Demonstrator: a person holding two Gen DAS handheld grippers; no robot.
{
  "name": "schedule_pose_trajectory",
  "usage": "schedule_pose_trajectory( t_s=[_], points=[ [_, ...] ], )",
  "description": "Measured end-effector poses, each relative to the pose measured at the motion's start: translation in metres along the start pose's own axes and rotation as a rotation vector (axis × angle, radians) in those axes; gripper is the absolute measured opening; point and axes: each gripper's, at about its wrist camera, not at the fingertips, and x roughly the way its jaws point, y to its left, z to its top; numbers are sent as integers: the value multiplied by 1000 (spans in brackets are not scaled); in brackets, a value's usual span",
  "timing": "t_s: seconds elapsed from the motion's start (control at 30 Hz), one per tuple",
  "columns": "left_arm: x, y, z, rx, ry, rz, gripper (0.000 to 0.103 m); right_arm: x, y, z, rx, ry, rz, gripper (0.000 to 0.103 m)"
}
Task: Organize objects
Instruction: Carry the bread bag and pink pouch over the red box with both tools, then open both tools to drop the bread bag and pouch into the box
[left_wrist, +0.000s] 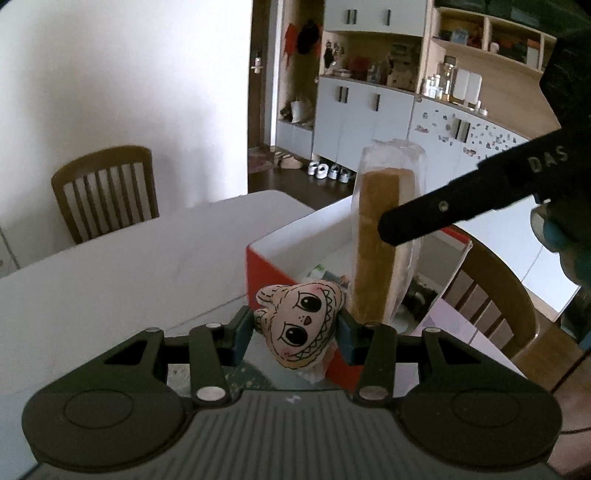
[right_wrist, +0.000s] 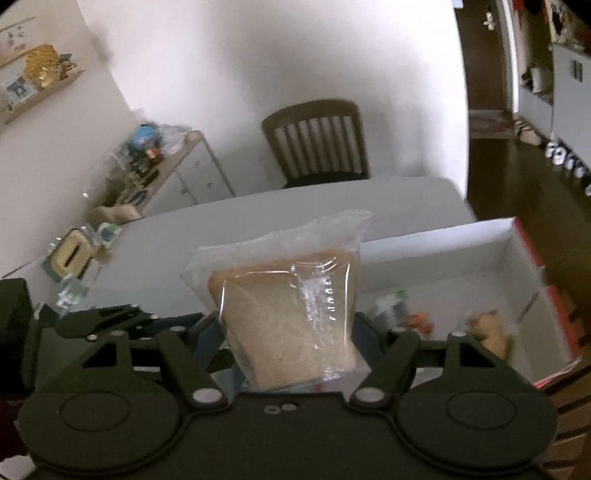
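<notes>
My left gripper (left_wrist: 293, 332) is shut on a small beige plush toy with a drawn face (left_wrist: 301, 325), held above the near wall of a red and white box (left_wrist: 280, 243). My right gripper (right_wrist: 286, 328) is shut on a slice of bread in a clear bag (right_wrist: 284, 314), carried upright. In the left wrist view that bagged bread (left_wrist: 380, 240) hangs over the box, with a black finger (left_wrist: 436, 218) of the right gripper beside it. The box (right_wrist: 480, 240) lies open to the right in the right wrist view, with a few small items on its floor.
A white table (left_wrist: 129, 266) carries the box. Wooden chairs stand at the far side (right_wrist: 317, 144) and to the right (left_wrist: 495, 299). A cluttered side shelf (right_wrist: 147, 166) stands left of the table. White cabinets (left_wrist: 362, 118) line the far wall.
</notes>
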Motion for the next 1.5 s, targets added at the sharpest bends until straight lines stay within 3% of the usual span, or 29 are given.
schedule_pose_trajectory(
  t_s=[0.6, 1.1, 1.5],
  points=[
    [90, -82, 35, 135, 88, -29, 46, 13, -106, -6, 64, 61, -263, 73],
    [179, -106, 46, 160, 243, 17, 46, 60, -138, -14, 83, 175, -322, 73],
    [217, -99, 52, 135, 331, 50, 46, 72, -153, -19, 129, 203, -340, 73]
  ],
)
